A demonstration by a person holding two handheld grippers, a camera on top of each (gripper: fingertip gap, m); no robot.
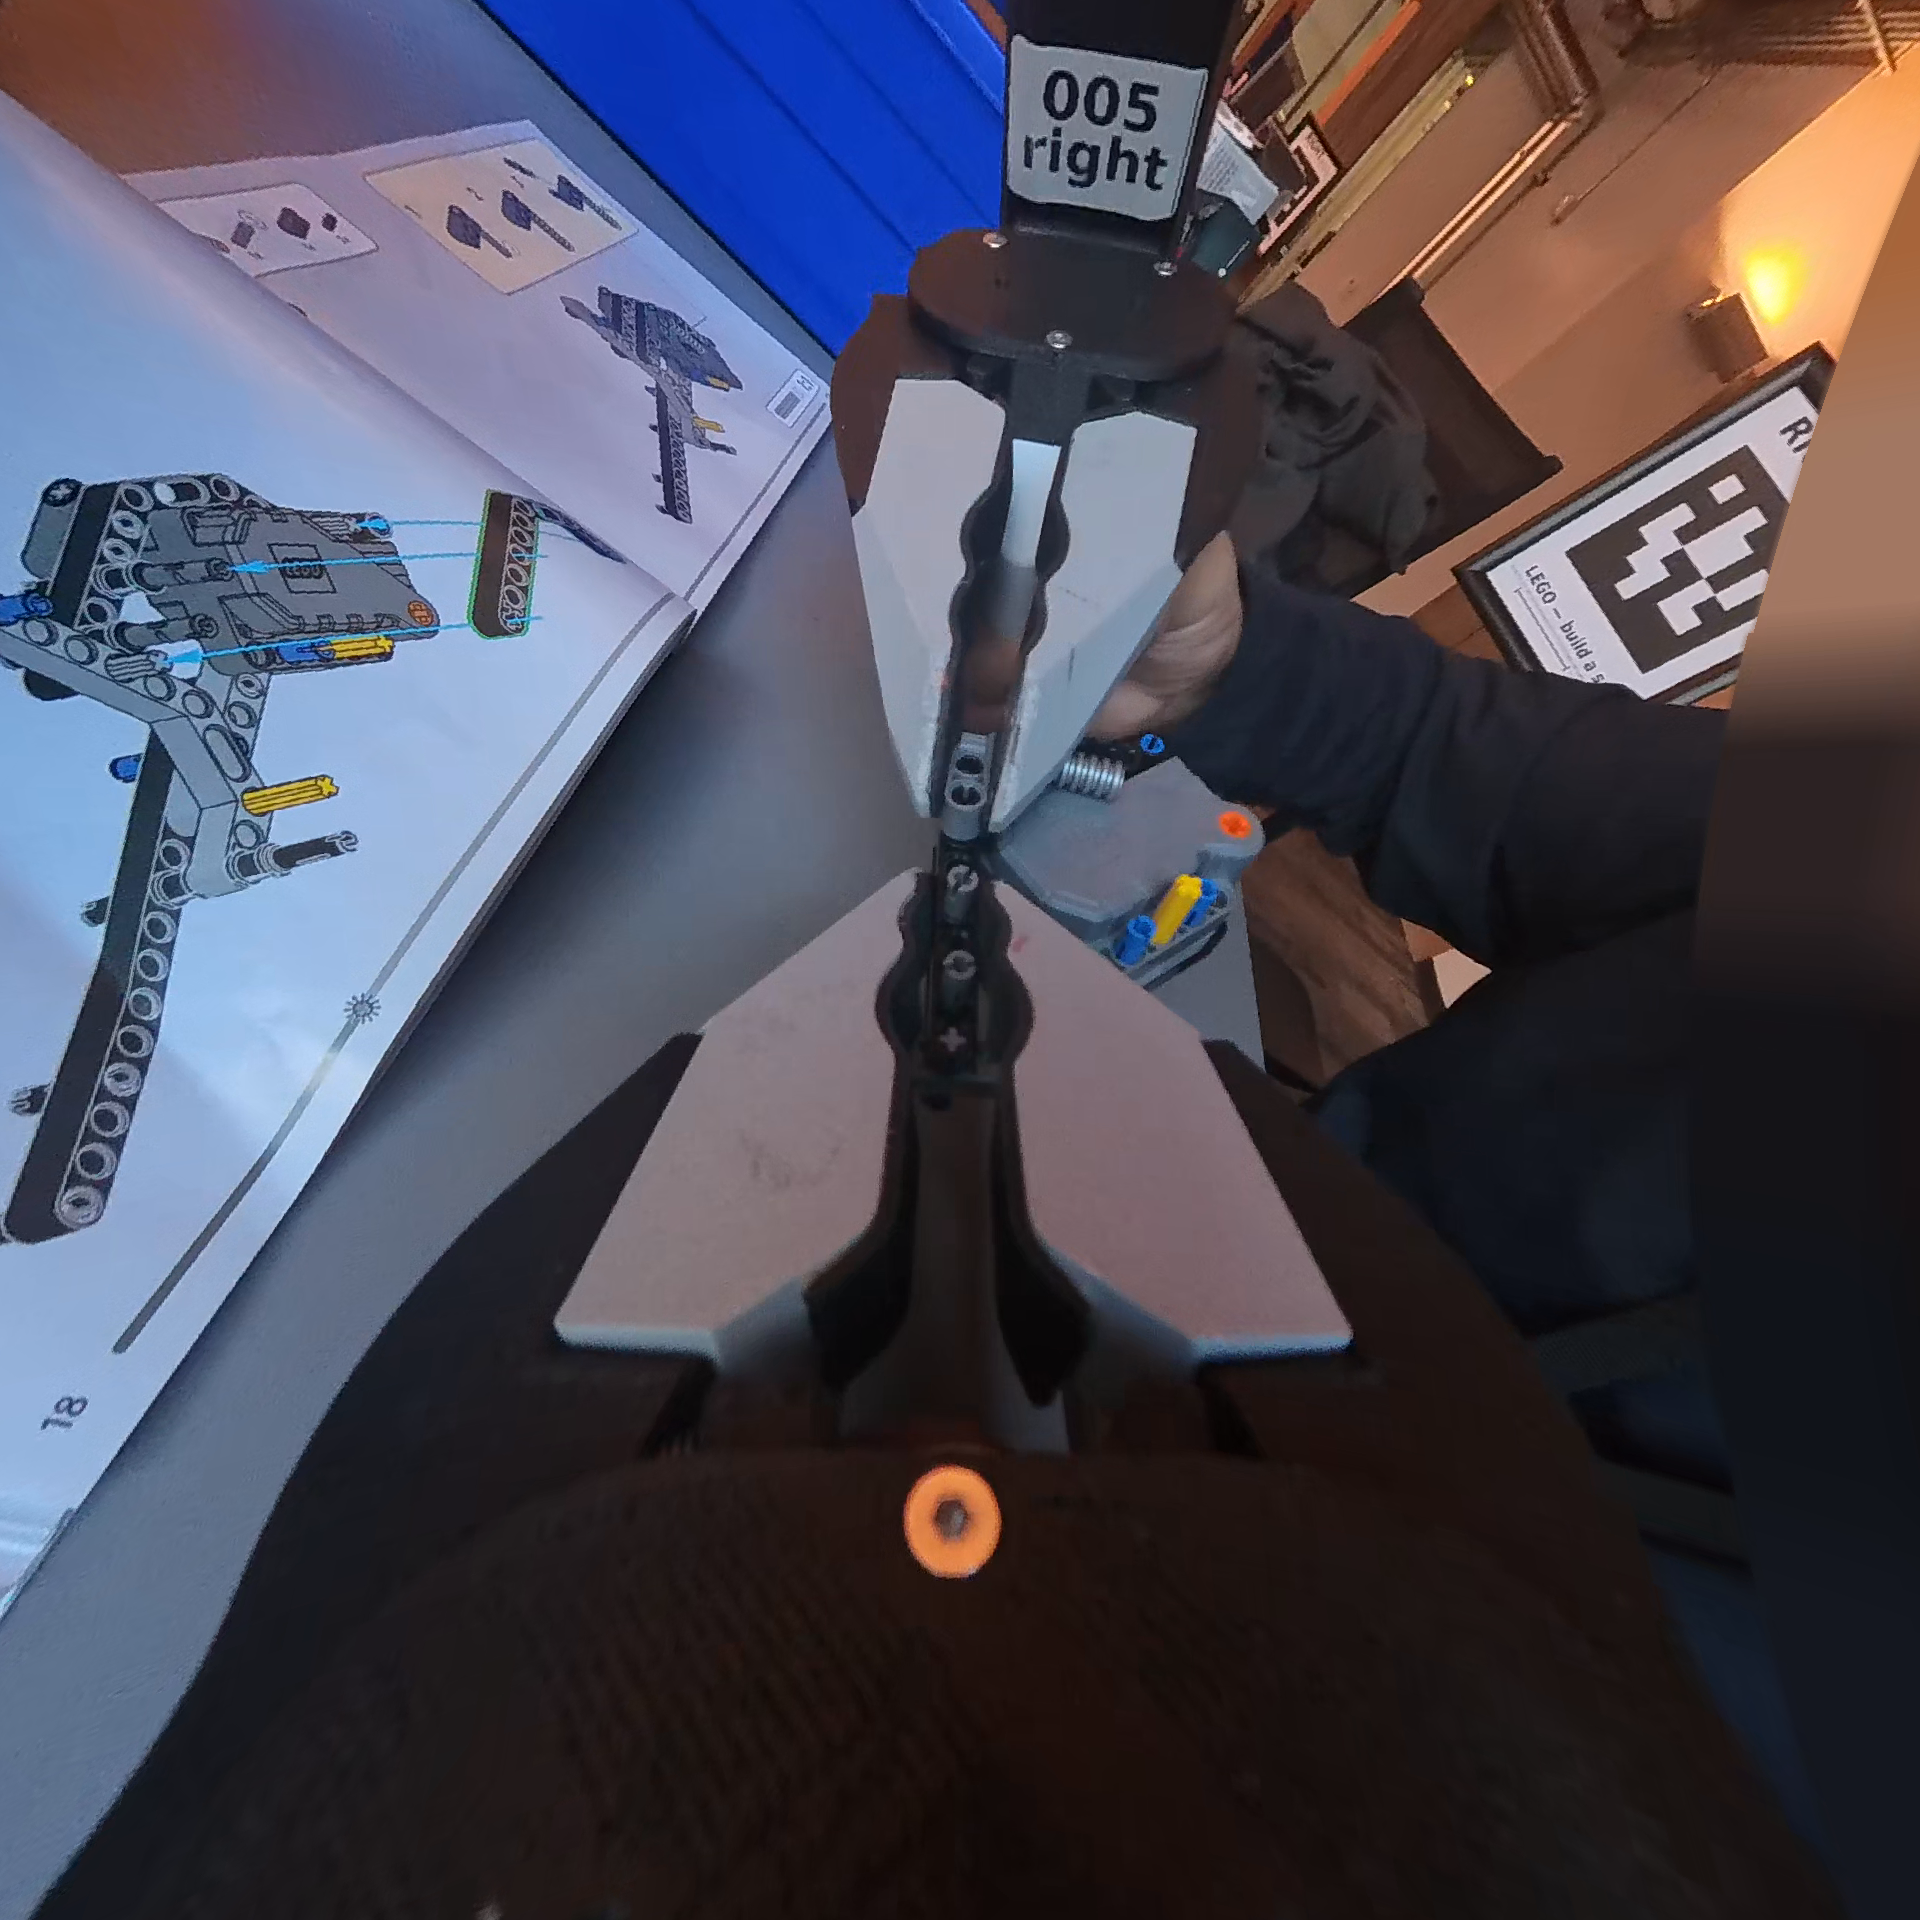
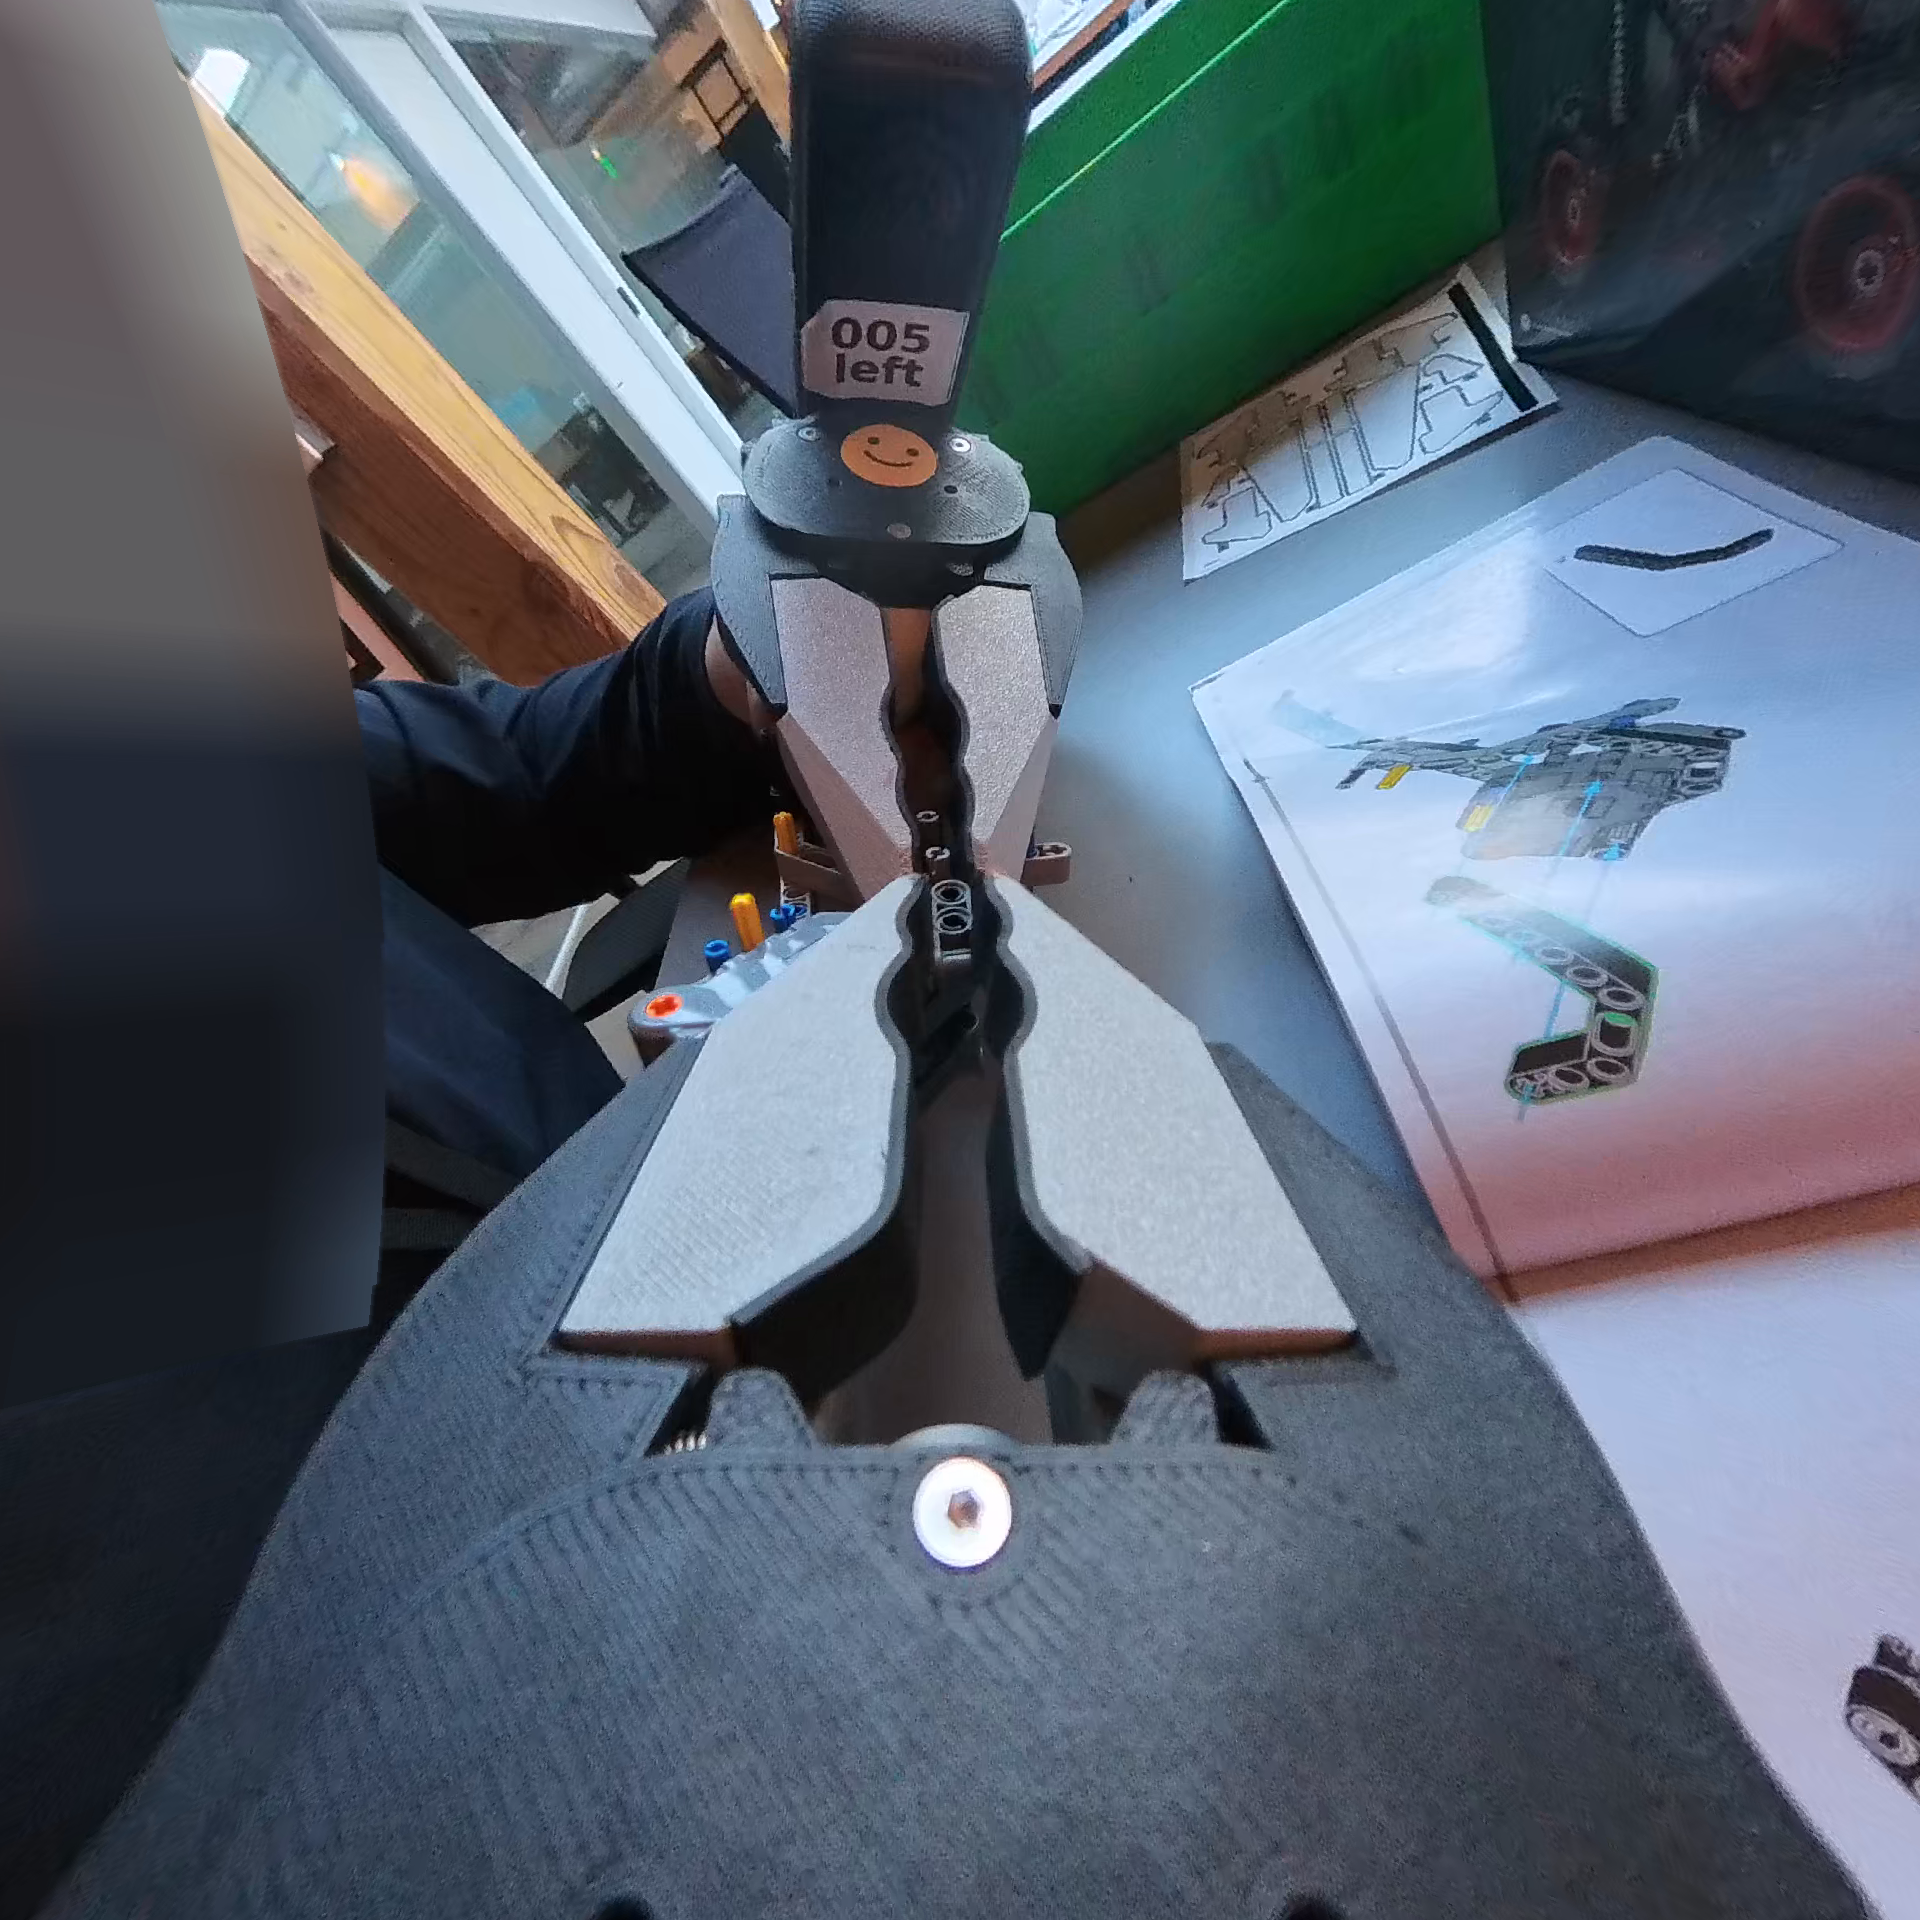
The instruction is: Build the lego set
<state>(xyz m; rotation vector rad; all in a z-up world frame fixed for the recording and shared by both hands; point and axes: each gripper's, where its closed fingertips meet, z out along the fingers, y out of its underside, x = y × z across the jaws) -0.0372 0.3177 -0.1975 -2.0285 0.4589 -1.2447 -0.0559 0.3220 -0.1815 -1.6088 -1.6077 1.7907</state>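
My two grippers meet tip to tip over the grey table (image 1: 665, 790), each with flat, matte grey wedge-shaped fingers (image 2: 790, 1132) whose inner edges are wavy, set in ribbed black printed shells. My left gripper (image 1: 956, 935) is clenched on a dark, narrow studless beam (image 1: 957, 966) with round holes and a cross hole, which lies lengthwise between the fingers and runs out toward twelve o'clock. My right gripper (image 2: 951, 925) is pinched on a short grey beam (image 2: 950, 914) with two round holes, seated at its very tips at twelve o'clock. In the left wrist view that grey piece sits just beyond the dark beam's far end, the two in line; whether they touch I cannot tell. At about one o'clock from my left tips a smooth grey assembly (image 1: 1122, 873) with blue and yellow pins, an orange dot and a coiled metal spring rests on the table. The glossy instruction booklet (image 1: 312, 727) lies open at nine to ten o'clock.
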